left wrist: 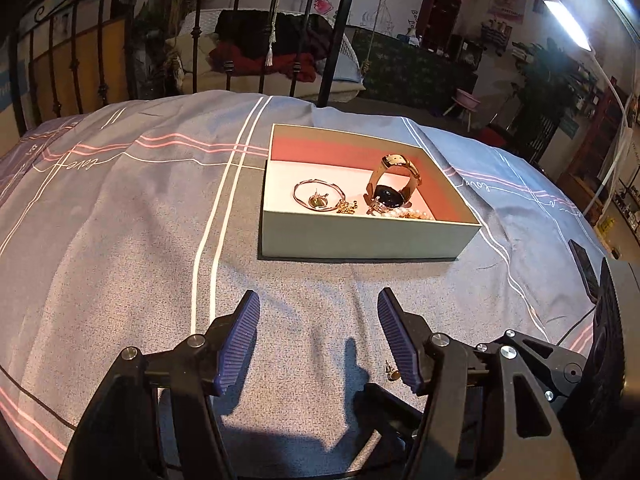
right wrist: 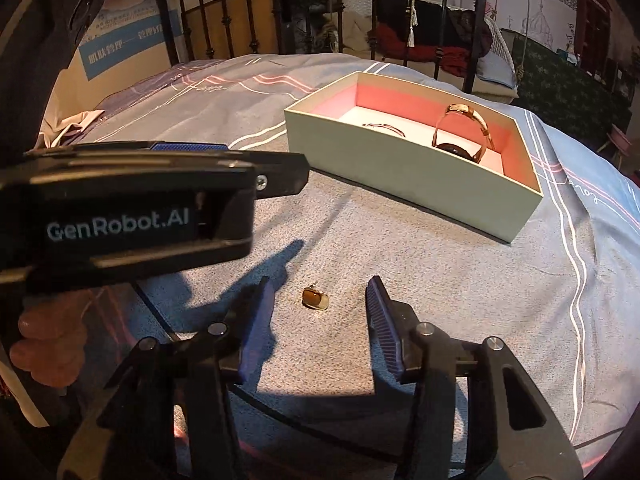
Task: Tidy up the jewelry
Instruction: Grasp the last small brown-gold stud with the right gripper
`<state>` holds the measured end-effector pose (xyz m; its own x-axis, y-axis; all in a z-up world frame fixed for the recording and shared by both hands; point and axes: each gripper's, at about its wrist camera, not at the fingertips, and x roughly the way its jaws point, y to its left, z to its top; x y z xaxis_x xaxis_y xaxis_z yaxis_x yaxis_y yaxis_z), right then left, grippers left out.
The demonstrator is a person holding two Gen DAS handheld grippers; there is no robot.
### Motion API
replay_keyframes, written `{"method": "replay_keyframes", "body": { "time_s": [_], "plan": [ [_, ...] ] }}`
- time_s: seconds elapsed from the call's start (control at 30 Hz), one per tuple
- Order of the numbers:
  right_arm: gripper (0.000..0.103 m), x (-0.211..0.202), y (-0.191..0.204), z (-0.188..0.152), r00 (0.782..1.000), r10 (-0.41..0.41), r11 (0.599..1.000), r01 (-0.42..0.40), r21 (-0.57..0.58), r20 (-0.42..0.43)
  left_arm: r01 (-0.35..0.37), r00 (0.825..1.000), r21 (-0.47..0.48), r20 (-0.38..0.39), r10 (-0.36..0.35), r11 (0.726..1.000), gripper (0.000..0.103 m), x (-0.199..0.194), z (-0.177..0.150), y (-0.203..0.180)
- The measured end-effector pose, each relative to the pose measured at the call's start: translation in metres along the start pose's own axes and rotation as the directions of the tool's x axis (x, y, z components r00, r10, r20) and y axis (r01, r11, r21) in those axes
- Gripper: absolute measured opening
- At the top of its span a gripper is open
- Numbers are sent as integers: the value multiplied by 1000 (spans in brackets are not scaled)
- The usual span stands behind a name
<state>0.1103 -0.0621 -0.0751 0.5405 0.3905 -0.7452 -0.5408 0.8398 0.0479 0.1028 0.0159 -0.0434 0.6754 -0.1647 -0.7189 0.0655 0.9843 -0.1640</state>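
An open pale box (left wrist: 360, 236) with a pink inner wall sits on the bedspread; it also shows in the right wrist view (right wrist: 400, 172). Inside lie a watch (left wrist: 394, 184), a thin bangle (left wrist: 316, 196), gold pieces (left wrist: 347, 207) and pearls (left wrist: 412, 213). A small gold earring (right wrist: 315, 299) lies on the bedspread between my right gripper's fingers, and shows by my left gripper's right finger (left wrist: 393, 372). My left gripper (left wrist: 318, 316) is open and empty, short of the box. My right gripper (right wrist: 320, 300) is open around the earring, not touching it.
The blue-grey striped bedspread (left wrist: 120, 240) covers the bed. A black iron bed frame (left wrist: 224, 40) stands behind. My left gripper's body (right wrist: 140, 208) fills the left of the right wrist view. A dark phone (left wrist: 584, 268) lies at the right edge.
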Motion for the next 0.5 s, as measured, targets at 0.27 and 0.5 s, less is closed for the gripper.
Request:
{"method": "replay_keyframes", "body": {
  "time_s": [0.27,0.5],
  "plan": [
    [14,-4,5,-3,1000,-5,1000,6,-19,17,4,998,56,-57,-1,998,55,16,-12,-14],
    [14,-10,1,-6,999,-22,1000,22,3,37,8,997,60,-71,-4,998,23,20,-13,-15]
  ]
}}
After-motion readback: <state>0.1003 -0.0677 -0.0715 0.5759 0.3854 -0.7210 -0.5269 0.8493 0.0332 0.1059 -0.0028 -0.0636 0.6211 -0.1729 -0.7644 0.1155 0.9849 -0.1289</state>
